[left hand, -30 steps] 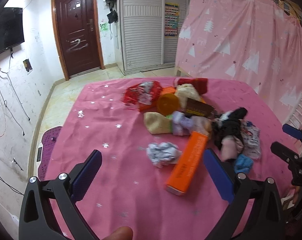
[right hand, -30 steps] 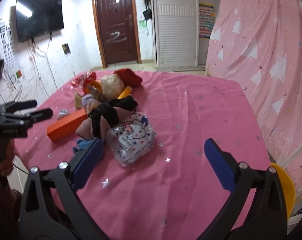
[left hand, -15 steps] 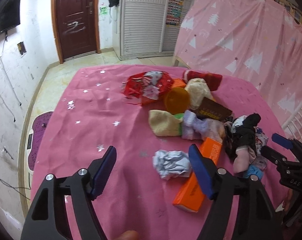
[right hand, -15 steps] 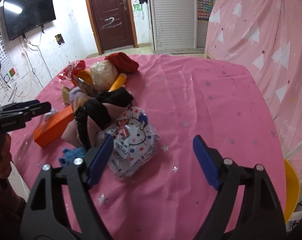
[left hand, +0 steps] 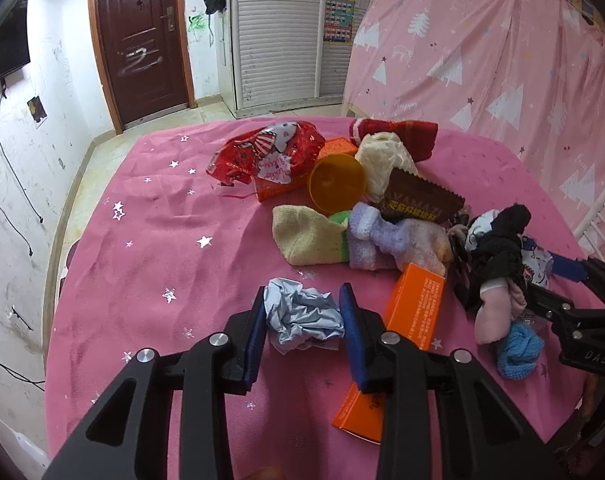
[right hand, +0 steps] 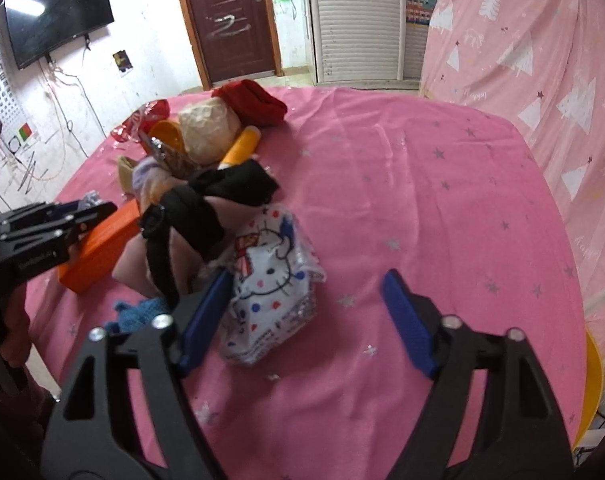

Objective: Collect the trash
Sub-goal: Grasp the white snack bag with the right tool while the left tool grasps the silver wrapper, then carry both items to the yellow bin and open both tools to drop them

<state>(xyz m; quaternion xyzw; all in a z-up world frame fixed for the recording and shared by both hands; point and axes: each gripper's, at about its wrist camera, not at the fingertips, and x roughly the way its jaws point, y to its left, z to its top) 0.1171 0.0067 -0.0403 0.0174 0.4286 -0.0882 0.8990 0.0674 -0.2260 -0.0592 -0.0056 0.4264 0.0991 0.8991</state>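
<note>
crumpled paper ball (left hand: 302,316): on pink tablecloth (left hand: 150,248), beside orange box (left hand: 412,312) | left gripper (left hand: 302,308): narrowed from wide a second ago, pads now touching both sides of ball, lift likely next | right gripper (right hand: 306,304): spread apart, holding nothing, left finger against cartoon-print wrapper (right hand: 270,284), closer than before

Left fingers (left hand: 255,332) narrowed, right gripper (right hand: 306,314) agape
</note>
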